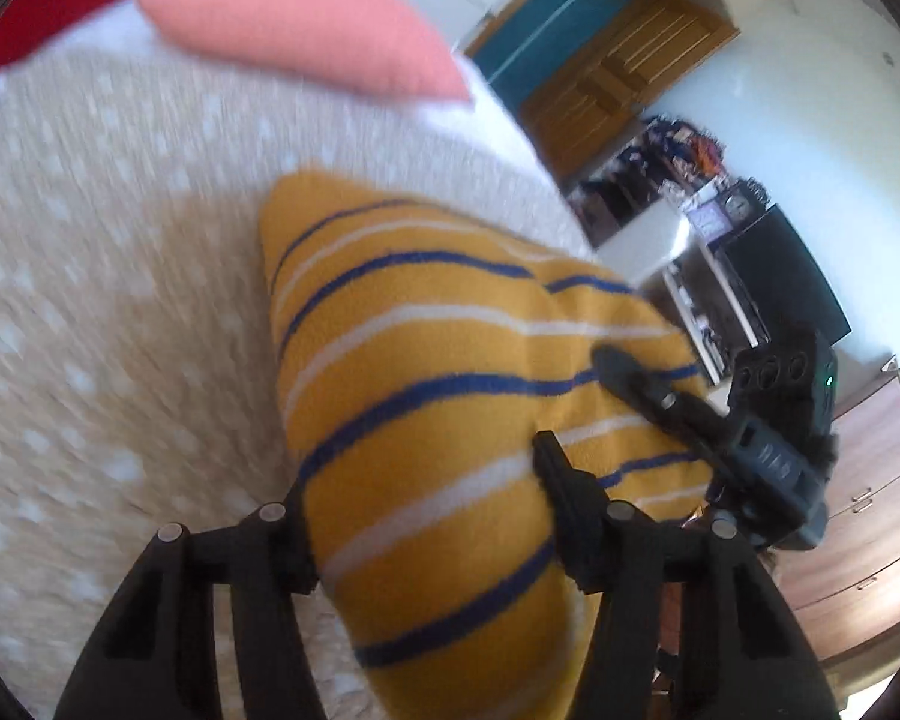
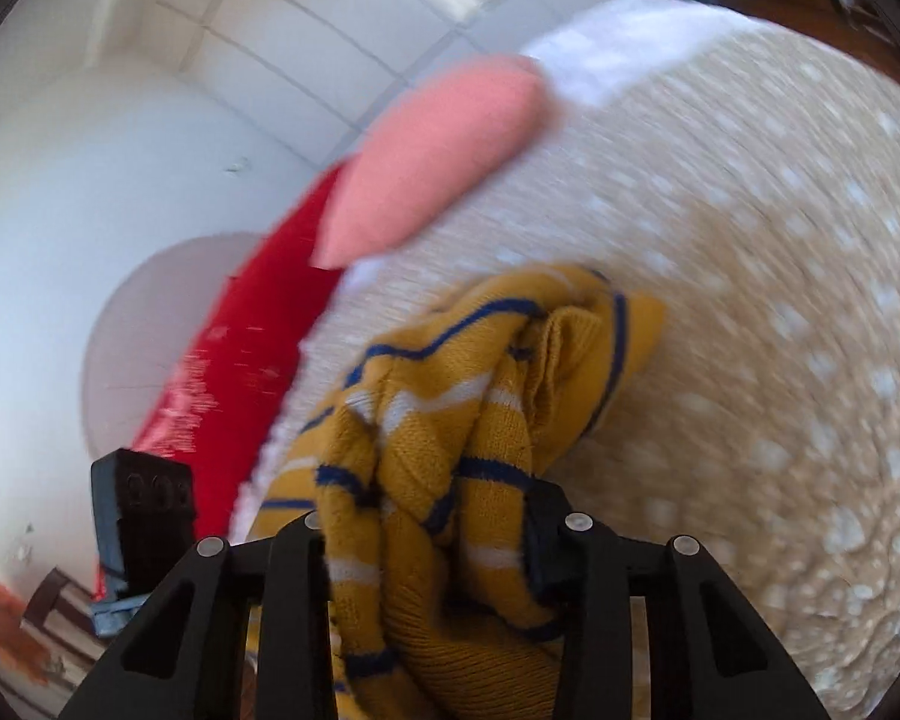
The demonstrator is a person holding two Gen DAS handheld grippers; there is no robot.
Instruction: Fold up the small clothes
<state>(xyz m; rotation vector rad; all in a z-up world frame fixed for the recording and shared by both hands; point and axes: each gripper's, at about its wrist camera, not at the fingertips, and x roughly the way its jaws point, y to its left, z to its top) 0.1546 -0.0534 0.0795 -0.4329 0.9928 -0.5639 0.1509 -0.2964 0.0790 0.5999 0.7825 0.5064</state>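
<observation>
Blurring smears both wrist views, so the dotted beige bedspread reads as streaks and the weave of the cloth is hard to make out away from the centre. The lower end of the mustard-yellow striped garment runs out of the bottom of the left view, hiding how long it is, and its folds cover the inner faces of the left gripper fingers. In the right view the garment is bunched into thick rolls that hide the pads of the right gripper, and its lower part is cut off at the frame edge too.

The left claw is clamped on the garment, with cloth filling the narrow gap between its fingers. The right claw likewise pinches a wad of the same garment between its fingers. In the left view the right gripper's black finger lies on the cloth at the right.

The garment is a knitted piece, mustard yellow with thin navy and white stripes. From the left it looks stretched fairly smooth; from the right it is crumpled, with a ribbed edge showing. It hangs between the two claws over the bedspread; whether it touches it I cannot tell. A pink cloth lies farther back on the bed beside a red fabric.
</observation>
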